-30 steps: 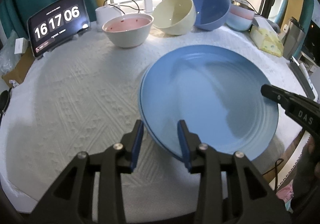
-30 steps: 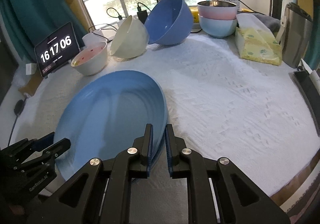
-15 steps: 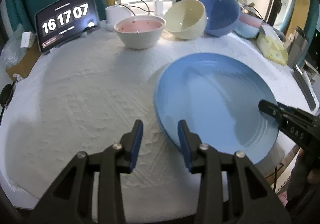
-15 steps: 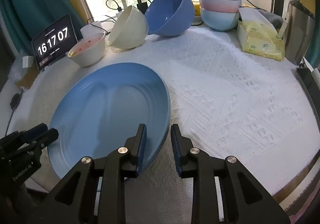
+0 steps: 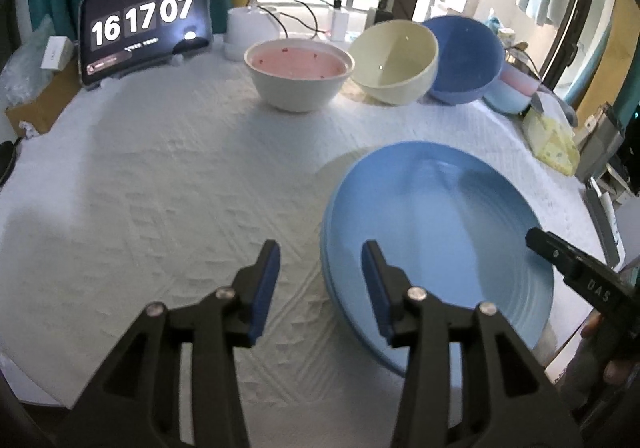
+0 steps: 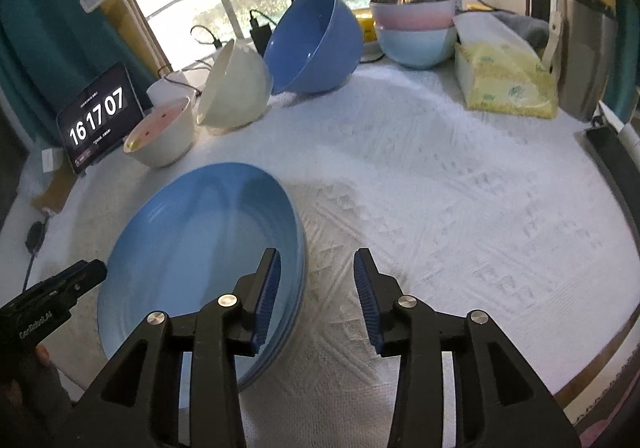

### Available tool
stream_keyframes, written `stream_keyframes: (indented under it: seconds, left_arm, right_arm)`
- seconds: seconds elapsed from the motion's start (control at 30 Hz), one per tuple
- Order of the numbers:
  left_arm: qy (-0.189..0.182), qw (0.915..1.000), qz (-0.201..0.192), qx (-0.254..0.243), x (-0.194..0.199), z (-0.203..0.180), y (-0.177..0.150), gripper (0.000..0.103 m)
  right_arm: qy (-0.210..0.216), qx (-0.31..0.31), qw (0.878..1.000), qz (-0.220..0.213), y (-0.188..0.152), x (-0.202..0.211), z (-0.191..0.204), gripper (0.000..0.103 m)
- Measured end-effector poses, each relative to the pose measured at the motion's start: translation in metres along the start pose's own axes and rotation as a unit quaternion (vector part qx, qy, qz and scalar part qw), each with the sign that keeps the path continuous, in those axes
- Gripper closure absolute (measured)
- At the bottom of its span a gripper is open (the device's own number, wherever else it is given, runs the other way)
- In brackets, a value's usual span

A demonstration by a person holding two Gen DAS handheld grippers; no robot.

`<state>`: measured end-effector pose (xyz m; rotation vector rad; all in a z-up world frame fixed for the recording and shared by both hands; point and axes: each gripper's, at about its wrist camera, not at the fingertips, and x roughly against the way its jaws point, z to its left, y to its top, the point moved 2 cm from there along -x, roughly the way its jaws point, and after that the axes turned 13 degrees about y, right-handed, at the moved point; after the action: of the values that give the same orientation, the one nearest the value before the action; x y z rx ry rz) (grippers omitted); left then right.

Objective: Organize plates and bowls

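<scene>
The left tool [image 5: 320, 268] is released, its jaws opening, and nothing lies between the blue pads but white cloth; its right finger [image 5: 376, 280] stands over the near-left rim of the stacked blue plates [image 5: 440, 224] without pressing on it. The right tool [image 6: 316, 280] is likewise let go and its jaws are opening: its left finger [image 6: 268, 284] hangs above the plates' right rim, the other over bare cloth, and neither pad pinches the rim. Each tool also shows at the edge of the other's view, a hand's fingers wrapped around its black body.

The blue plates lie flat on the worktop [image 6: 460, 188], which is covered by a white textured cloth, at the near edge between the two tools. At least two rims can be counted, one nested in the other.

Well beyond them, along the far edge by the window, stand the bowls: a white bowl [image 5: 298, 74] with a pink inside, upright; just beside it a cream bowl [image 5: 394, 62] tipped on its side; touching that, a large blue bowl [image 6: 312, 44], also tipped. Further right a pink bowl sits nested in a pale blue bowl [image 6: 416, 40]. A yellow tissue pack [image 6: 504, 82] lies next to these. At the far left a tablet [image 5: 144, 32] showing a clock leans upright
</scene>
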<state>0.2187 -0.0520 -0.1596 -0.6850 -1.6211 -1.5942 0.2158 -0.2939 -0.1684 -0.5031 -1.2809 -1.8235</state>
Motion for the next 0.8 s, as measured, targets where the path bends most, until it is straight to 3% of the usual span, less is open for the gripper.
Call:
stream_keyframes:
  seconds: [0.2,0.3,0.5,0.8]
  left_arm:
    - [-0.01,0.9996,0.026,-0.005,-0.016,-0.009,-0.003,0.059]
    - [0.004,0.9997,0.013,-0.019,-0.02,-0.014,-0.006,0.059]
    - [-0.027,0.9996,0.001,-0.011,-0.025,-0.016,-0.004,0.059]
    - [-0.046,0.9985,0.004,-0.027,-0.026,-0.017,-0.001,0.061]
  right_arm:
    - [0.032,-0.017,0.999,0.018,-0.003,-0.014,-0.003,0.063]
    - [0.047,-0.03,0.998,0.02,-0.004,-0.018,-0.006,0.063]
    - [0.078,-0.034,0.996,0.021,-0.005,-0.024,-0.003,0.063]
    - [0.069,-0.037,0.997,0.02,-0.005,-0.026,0.001,0.063]
